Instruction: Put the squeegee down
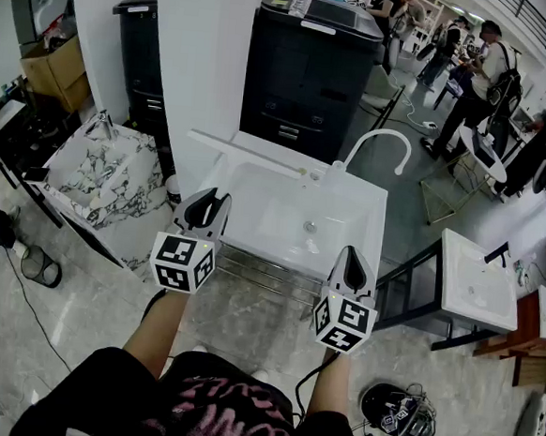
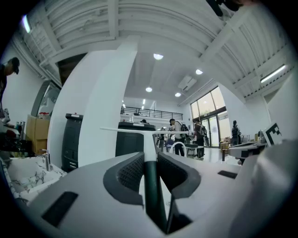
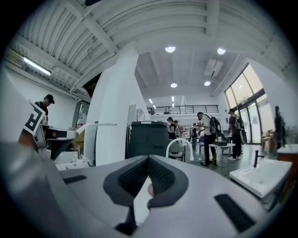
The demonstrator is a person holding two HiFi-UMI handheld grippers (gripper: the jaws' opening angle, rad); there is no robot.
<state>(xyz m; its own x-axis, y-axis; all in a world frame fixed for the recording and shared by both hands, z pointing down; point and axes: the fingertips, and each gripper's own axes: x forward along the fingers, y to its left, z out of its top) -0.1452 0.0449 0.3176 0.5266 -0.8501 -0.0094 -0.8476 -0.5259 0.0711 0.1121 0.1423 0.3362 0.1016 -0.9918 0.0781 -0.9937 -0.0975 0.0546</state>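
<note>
The squeegee has a dark green handle (image 2: 151,195) and a white neck that rises to a long white blade (image 2: 139,130). My left gripper (image 2: 150,155) is shut on that handle, with both ribbed pads pressed against it. In the head view the blade (image 1: 250,154) hangs over the back left edge of the white sink (image 1: 372,215), ahead of the left gripper (image 1: 209,198). My right gripper (image 1: 352,256) hovers at the sink's front right. Its pads meet at the tips (image 3: 148,159), and it holds no task object.
A curved white faucet (image 1: 380,144) stands at the sink's back. Behind it are a black cabinet (image 1: 308,69) and a white pillar (image 1: 206,57). A marble-patterned basin (image 1: 106,180) is at left and another white sink (image 1: 480,280) at right. People (image 1: 482,78) stand at the far right.
</note>
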